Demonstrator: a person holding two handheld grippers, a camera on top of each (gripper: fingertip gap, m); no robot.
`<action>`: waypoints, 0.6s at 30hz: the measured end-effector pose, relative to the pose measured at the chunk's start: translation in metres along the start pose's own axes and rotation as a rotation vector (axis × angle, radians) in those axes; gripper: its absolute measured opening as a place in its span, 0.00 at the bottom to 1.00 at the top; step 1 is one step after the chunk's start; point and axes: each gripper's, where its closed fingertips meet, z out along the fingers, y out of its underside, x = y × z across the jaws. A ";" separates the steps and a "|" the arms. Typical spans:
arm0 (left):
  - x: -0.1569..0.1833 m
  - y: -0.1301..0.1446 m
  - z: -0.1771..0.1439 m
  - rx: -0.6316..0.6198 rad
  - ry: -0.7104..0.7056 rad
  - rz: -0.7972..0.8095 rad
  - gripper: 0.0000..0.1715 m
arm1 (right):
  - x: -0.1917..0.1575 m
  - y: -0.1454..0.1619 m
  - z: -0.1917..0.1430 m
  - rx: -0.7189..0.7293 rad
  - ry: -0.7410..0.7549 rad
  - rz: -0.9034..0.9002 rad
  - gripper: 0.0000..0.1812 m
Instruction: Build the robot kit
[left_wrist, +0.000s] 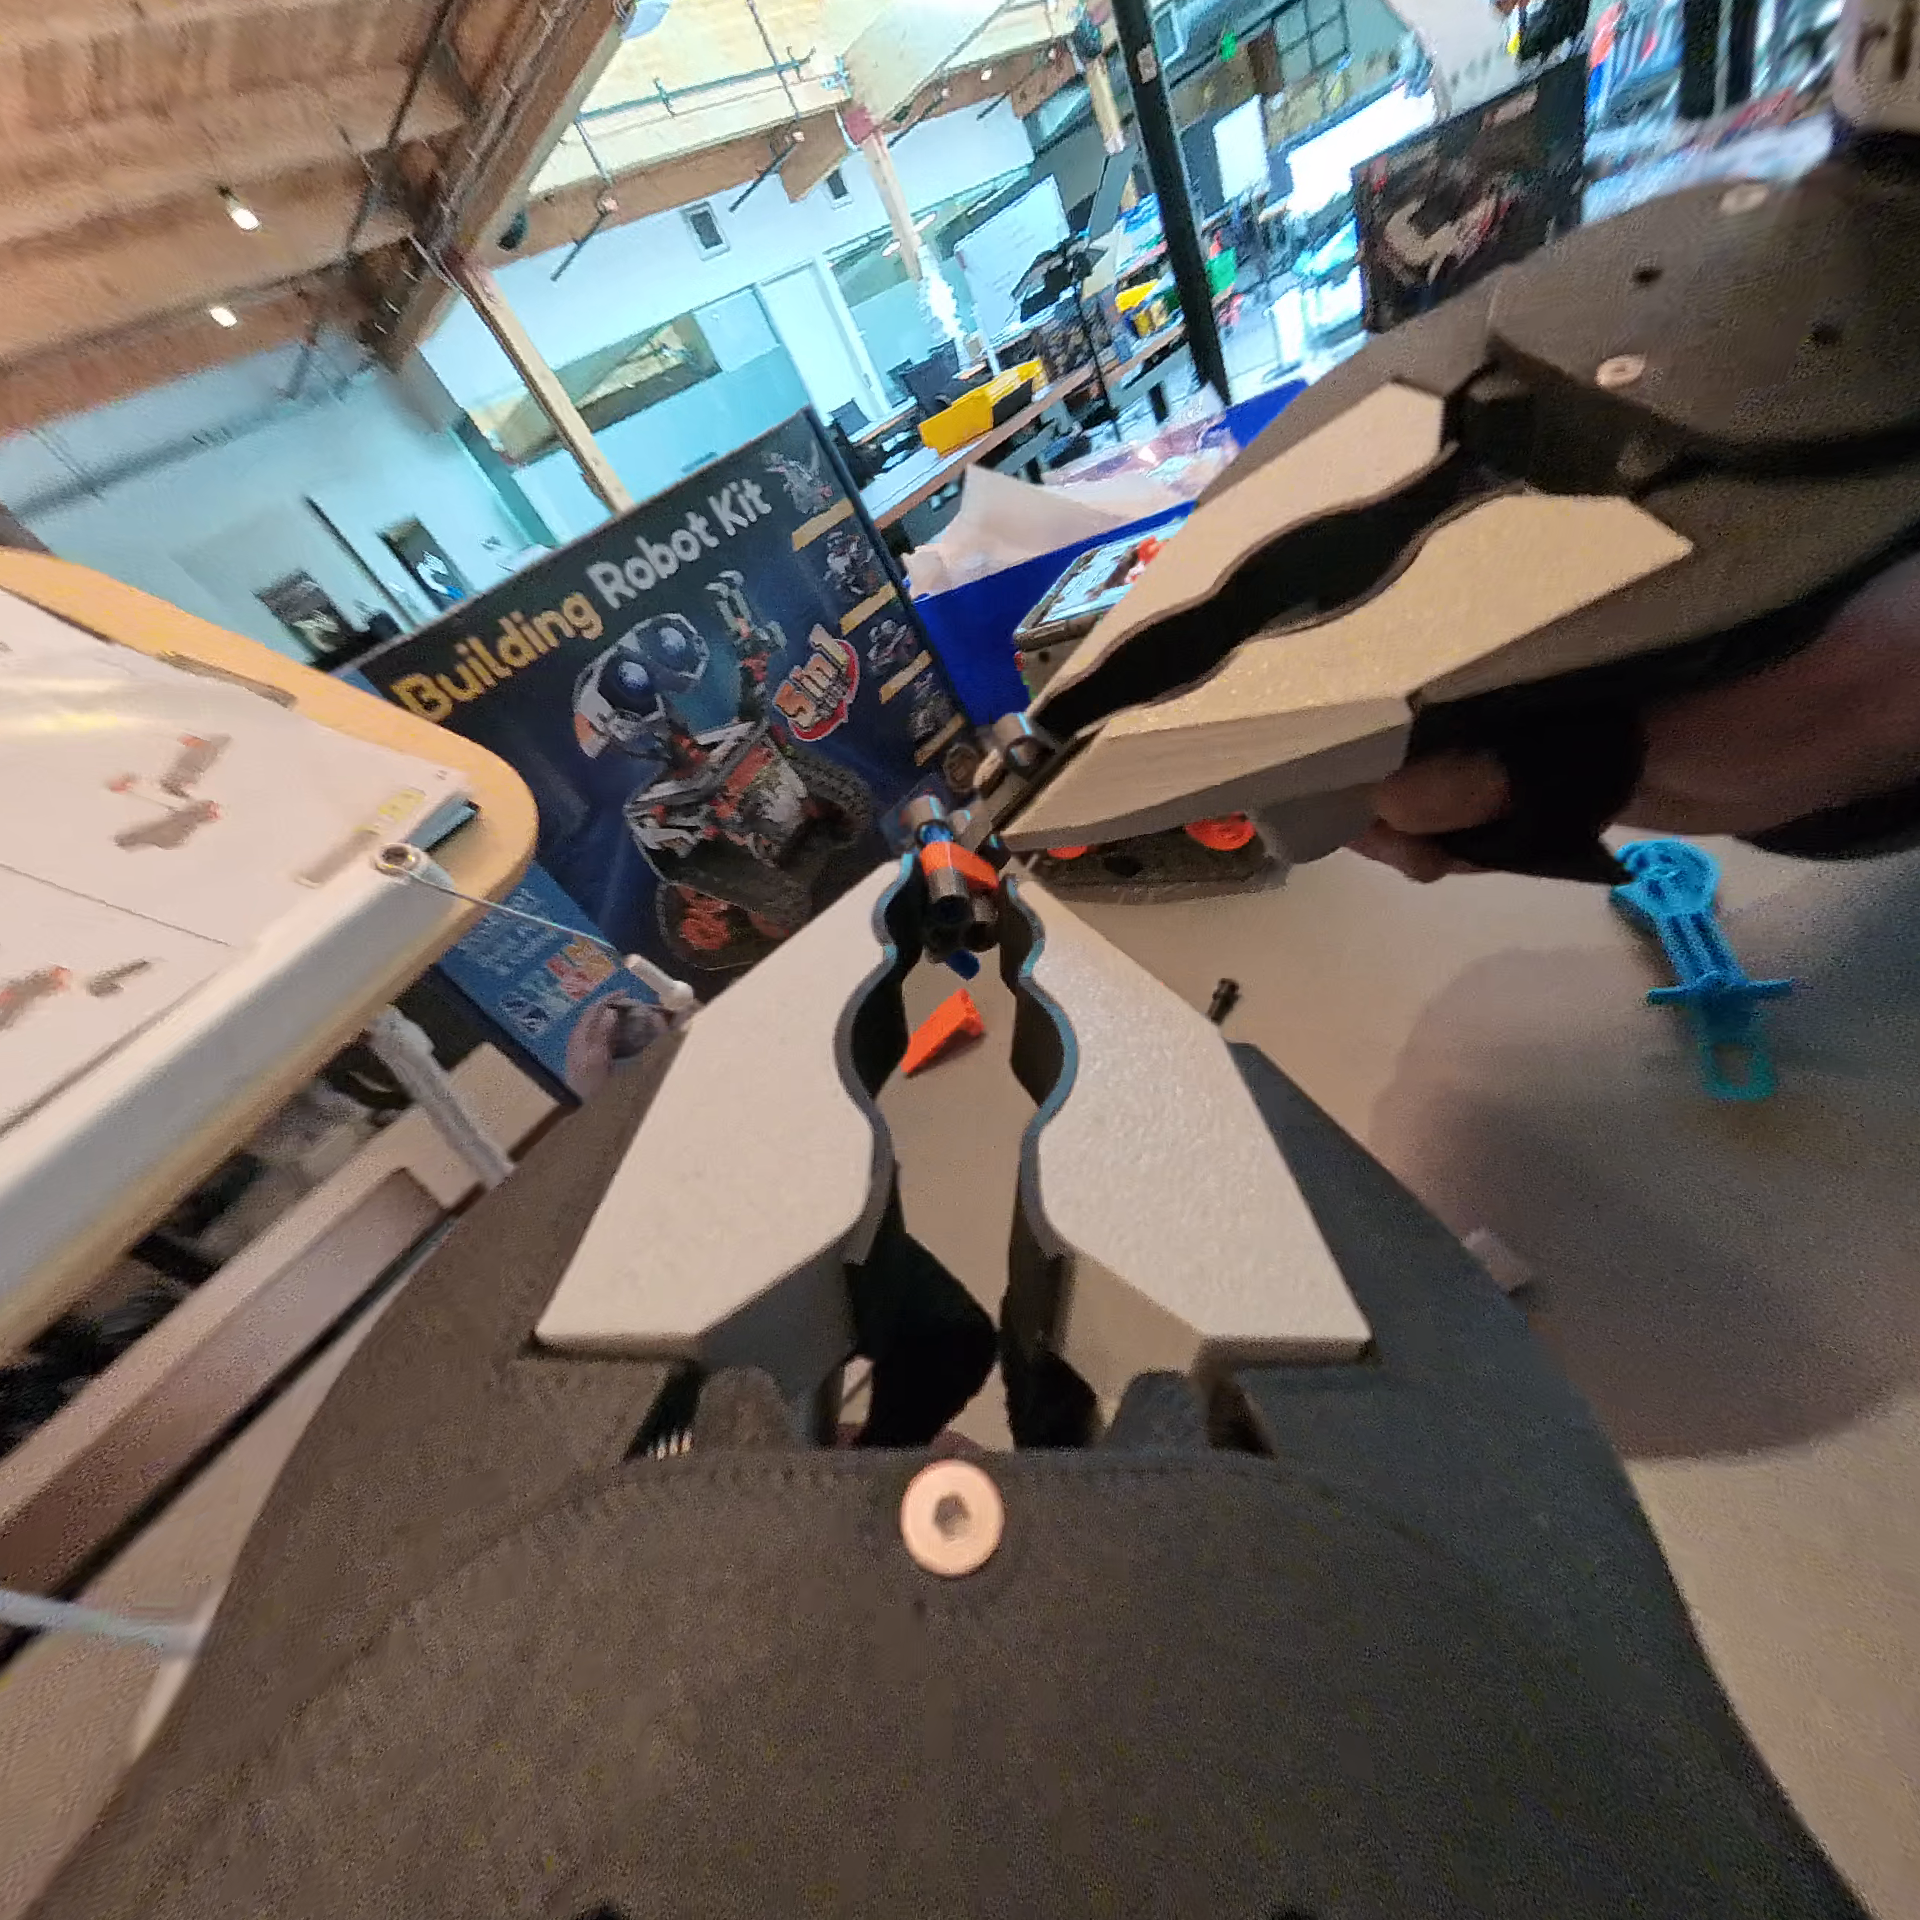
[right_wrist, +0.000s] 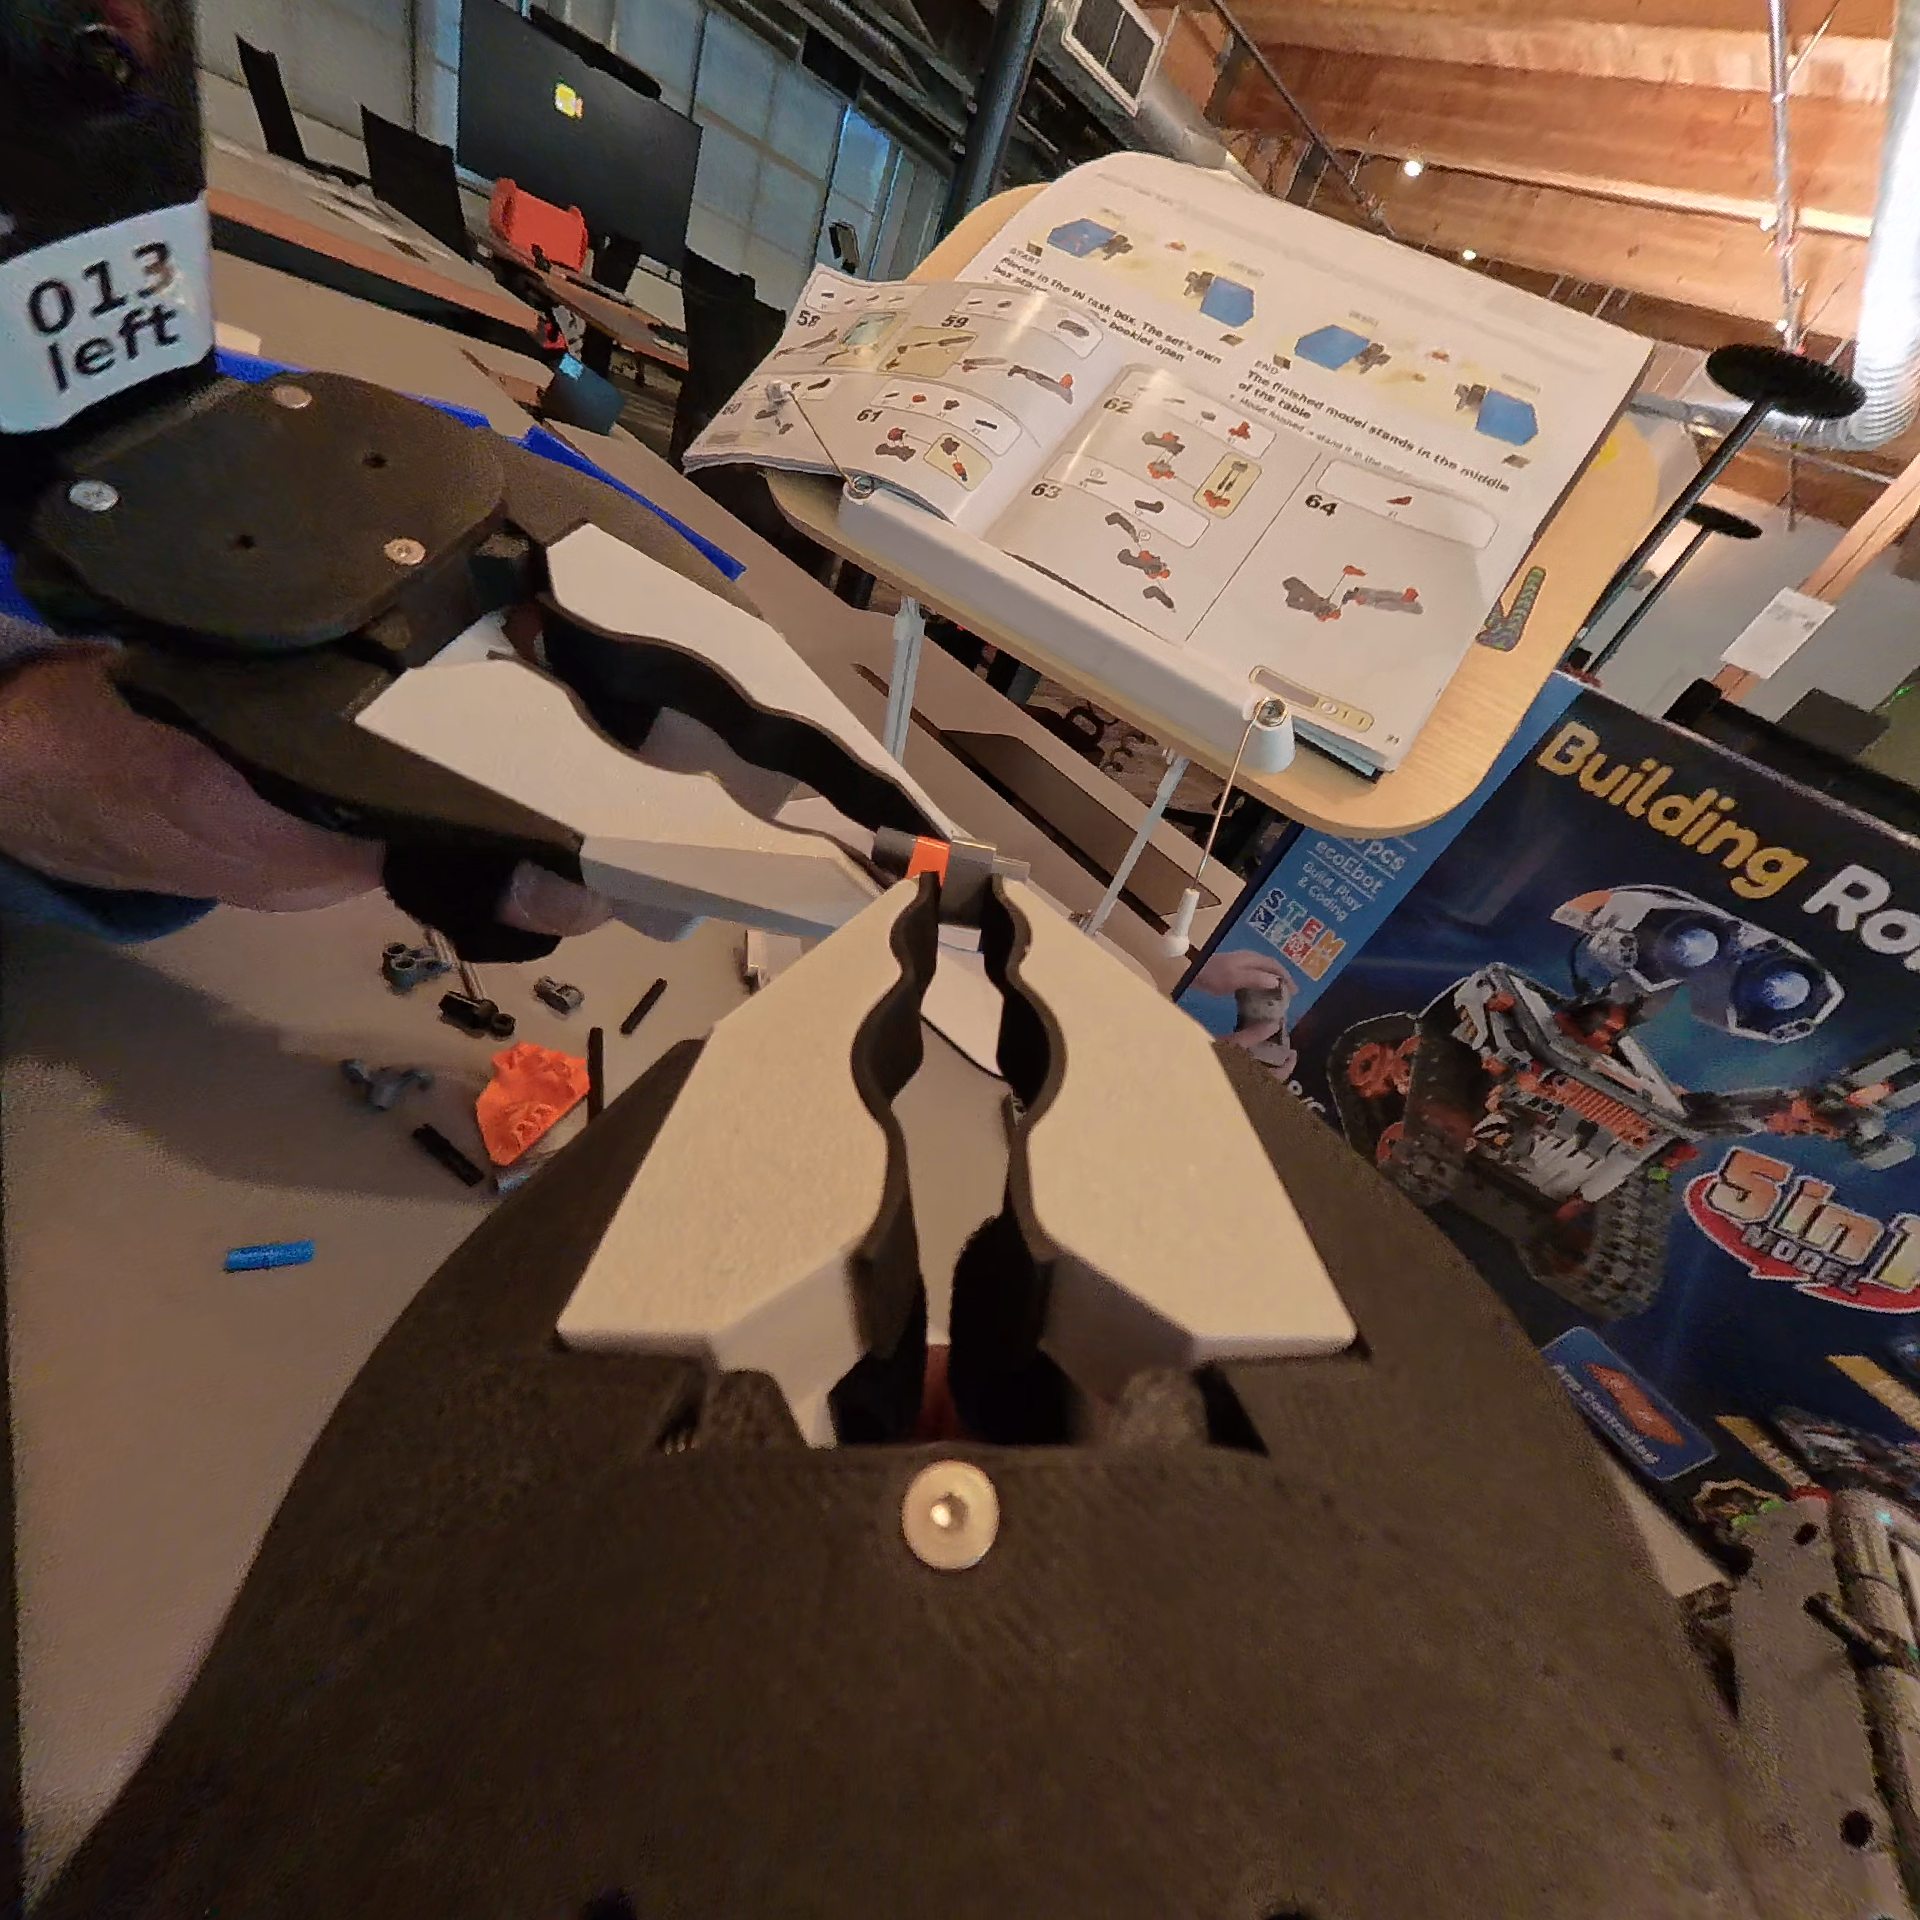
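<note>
A small brick assembly (left_wrist: 954, 871) of grey, orange, blue and black parts hangs in the air between both grippers. My left gripper (left_wrist: 951, 902) is shut on its near end. My right gripper (left_wrist: 1000, 798) comes in from the upper right and pinches the grey far end. In the right wrist view, my right gripper (right_wrist: 956, 891) is shut on the grey end of the assembly (right_wrist: 971, 864), and the left gripper (right_wrist: 881, 864) enters from the left, shut on the orange and grey part. A gloved hand holds each gripper.
Below lie an orange wedge (left_wrist: 943, 1029), a black pin (left_wrist: 1224, 995), a blue tool (left_wrist: 1704, 966) and a grey tray with orange wheels (left_wrist: 1143, 852). Loose small parts (right_wrist: 468, 997), an orange piece (right_wrist: 530, 1101) and a blue pin (right_wrist: 268, 1255) lie left. A kit box (right_wrist: 1610, 1039) and a booklet on a stand (right_wrist: 1143, 468) stand behind. Left and right tips are no more than a few centimetres apart. Both grippers' tips are roughly 20 cm from the blue pin (right_wrist: 268, 1255).
</note>
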 end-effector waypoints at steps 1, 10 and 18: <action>0.001 -0.001 0.000 0.015 0.030 -0.061 0.07 | 0.000 0.000 0.000 0.001 -0.003 -0.008 0.04; 0.003 0.006 0.005 -0.131 -0.229 0.644 0.08 | 0.006 0.016 0.007 -0.084 -0.046 0.273 0.03; -0.002 0.021 0.007 -0.236 -0.257 0.801 0.08 | 0.004 0.024 0.007 -0.134 -0.064 0.338 0.03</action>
